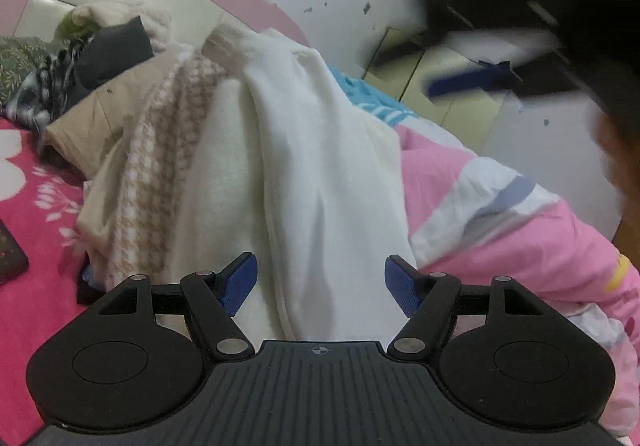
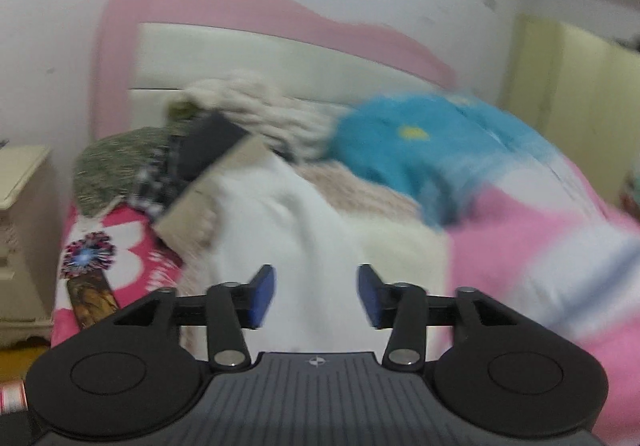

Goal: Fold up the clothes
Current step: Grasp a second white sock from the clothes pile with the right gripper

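Observation:
A white garment (image 1: 320, 166) lies in a long heap on the bed, on top of a cream knit and a beige houndstooth piece (image 1: 160, 174). My left gripper (image 1: 320, 286) is open, its blue pads on either side of the white cloth's near end, not closed on it. My right gripper (image 2: 316, 294) is open too, above the same white garment (image 2: 288, 222). The right gripper also shows blurred at the upper right of the left wrist view (image 1: 472, 80). A blue top (image 2: 420, 150) lies behind.
A pile of mixed clothes (image 2: 192, 142) sits by the pink headboard (image 2: 240, 6). A pink quilt (image 1: 520, 238) lies to the right. A dark phone (image 1: 10, 254) lies on the pink floral sheet at left. A cream nightstand (image 2: 20, 214) stands left of the bed.

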A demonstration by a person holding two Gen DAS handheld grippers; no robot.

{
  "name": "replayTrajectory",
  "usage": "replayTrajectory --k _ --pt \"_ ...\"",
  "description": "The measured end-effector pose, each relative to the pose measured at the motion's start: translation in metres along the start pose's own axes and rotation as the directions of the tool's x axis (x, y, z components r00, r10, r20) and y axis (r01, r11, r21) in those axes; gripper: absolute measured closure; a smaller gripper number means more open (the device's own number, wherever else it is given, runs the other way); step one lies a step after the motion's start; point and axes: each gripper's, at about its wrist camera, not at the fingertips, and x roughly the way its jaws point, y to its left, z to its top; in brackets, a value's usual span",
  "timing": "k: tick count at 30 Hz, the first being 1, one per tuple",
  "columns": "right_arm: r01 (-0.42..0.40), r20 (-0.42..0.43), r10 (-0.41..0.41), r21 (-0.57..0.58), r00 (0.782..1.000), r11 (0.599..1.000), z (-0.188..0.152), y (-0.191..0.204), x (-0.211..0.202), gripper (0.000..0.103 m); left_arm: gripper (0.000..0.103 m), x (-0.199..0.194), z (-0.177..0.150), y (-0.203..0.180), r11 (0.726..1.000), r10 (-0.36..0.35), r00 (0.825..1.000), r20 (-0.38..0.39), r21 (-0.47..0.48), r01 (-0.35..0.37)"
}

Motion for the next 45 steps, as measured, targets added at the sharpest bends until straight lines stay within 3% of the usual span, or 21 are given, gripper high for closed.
replayTrajectory --k 5,12,13,19,25,37,45 --pt "-0.040 -0.014 0.038 -0.155 0.999 0.987 0.023 0.043 0.050 0.045 0.032 0.003 0.002 0.002 1.000 0.005 1.000 0.001 0.000 -0.005" --pt "0.044 -0.012 -0.049 -0.282 0.999 0.958 0.024 0.071 0.089 0.050 0.034 0.000 0.002 0.004 1.000 0.005 1.000 0.011 -0.019 -0.004" --pt "0.049 -0.003 -0.051 -0.266 0.999 0.963 0.023 0.069 0.087 0.058 0.035 0.000 0.002 0.003 1.000 0.007 1.000 0.015 -0.019 -0.007" --pt "0.069 0.055 -0.060 -0.164 0.997 0.984 0.017 0.054 0.074 0.084 0.041 -0.004 0.000 0.000 1.000 0.019 0.999 0.038 -0.017 -0.019" --pt "0.081 0.123 -0.073 -0.060 0.990 0.995 0.018 0.036 0.048 0.086 0.043 -0.008 -0.002 -0.005 1.000 0.006 0.999 0.054 -0.002 -0.006" --pt "0.091 0.223 -0.118 0.130 0.968 0.987 0.006 -0.011 -0.008 0.086 0.042 -0.008 -0.011 -0.022 0.994 -0.092 0.995 0.046 0.063 0.089" --pt "0.118 0.258 -0.178 0.232 0.950 0.966 -0.015 -0.047 -0.042 0.086 0.040 -0.003 -0.020 -0.035 0.979 -0.168 0.986 -0.003 0.115 0.168"
